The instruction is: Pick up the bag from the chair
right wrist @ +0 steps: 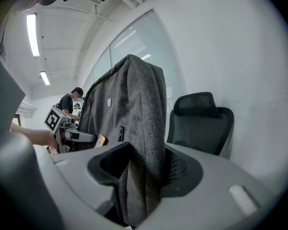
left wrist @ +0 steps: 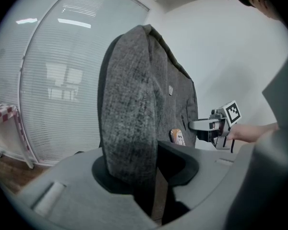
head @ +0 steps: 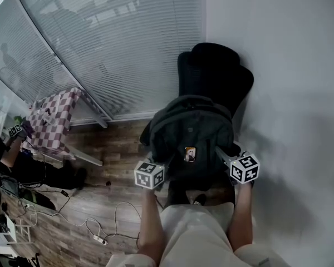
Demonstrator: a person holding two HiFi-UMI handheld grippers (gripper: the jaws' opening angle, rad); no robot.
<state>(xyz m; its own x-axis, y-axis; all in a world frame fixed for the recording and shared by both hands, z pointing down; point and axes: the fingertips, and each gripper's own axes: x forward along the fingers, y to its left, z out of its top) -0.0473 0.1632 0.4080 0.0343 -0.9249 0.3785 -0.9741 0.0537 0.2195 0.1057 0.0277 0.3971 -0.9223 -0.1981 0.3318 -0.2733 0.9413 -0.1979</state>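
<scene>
Bag (head: 192, 132): grey, upright, held between both grippers, just in front of the black chair (head: 214, 71).
Left gripper (head: 166, 163): squeezing one side edge of the bag.
Right gripper (head: 221, 153): squeezing the bag's other side edge.

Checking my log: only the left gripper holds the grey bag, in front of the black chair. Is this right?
No. The right gripper is shut on the grey bag too, as the right gripper view shows; the left gripper holds its other side, in front of the black chair.
</scene>
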